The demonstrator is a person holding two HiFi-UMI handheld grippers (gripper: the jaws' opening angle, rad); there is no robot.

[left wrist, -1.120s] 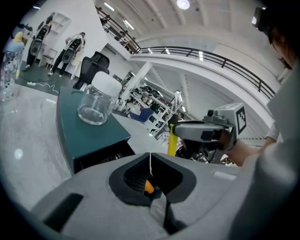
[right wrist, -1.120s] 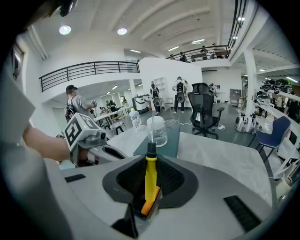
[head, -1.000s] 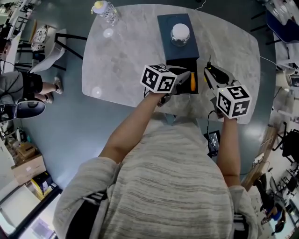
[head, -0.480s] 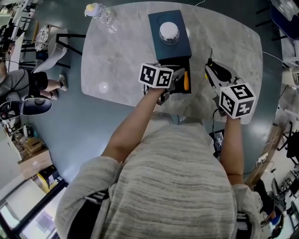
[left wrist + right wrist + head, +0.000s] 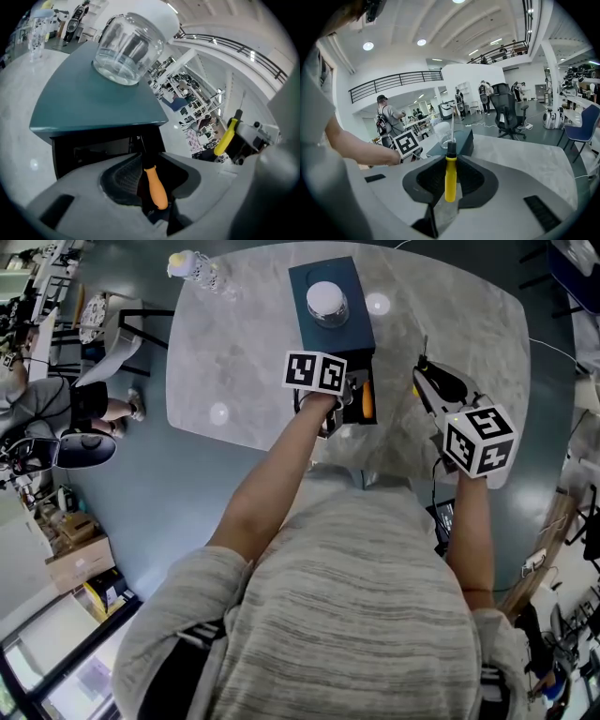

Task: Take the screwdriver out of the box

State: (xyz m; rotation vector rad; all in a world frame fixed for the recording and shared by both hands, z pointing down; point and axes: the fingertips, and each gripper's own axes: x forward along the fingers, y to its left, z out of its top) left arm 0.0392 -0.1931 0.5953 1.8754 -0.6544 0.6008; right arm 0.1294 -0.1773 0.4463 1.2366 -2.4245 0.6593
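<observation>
A dark teal box [image 5: 354,336] stands on the table with its black front compartment open toward me. An orange-handled screwdriver [image 5: 367,399] lies in that opening. My left gripper [image 5: 352,401] reaches into it. In the left gripper view the orange handle [image 5: 154,186] sits between the jaws, shaft pointing into the box [image 5: 89,105]. Those jaws are opening and the pads stand off the handle. My right gripper [image 5: 433,388] hangs to the right of the box, shut on a yellow-handled screwdriver [image 5: 450,180] that points up and forward.
A glass jar [image 5: 327,302] stands upside down on the box lid. A plastic bottle [image 5: 197,268] lies at the far left edge of the grey marble table [image 5: 244,352]. The table's near edge runs just below both grippers. A person sits at far left.
My left gripper has rolled and sunk into the box's open front, with the orange handle still at its jaws. The right gripper has drifted slightly, still holding the yellow screwdriver.
</observation>
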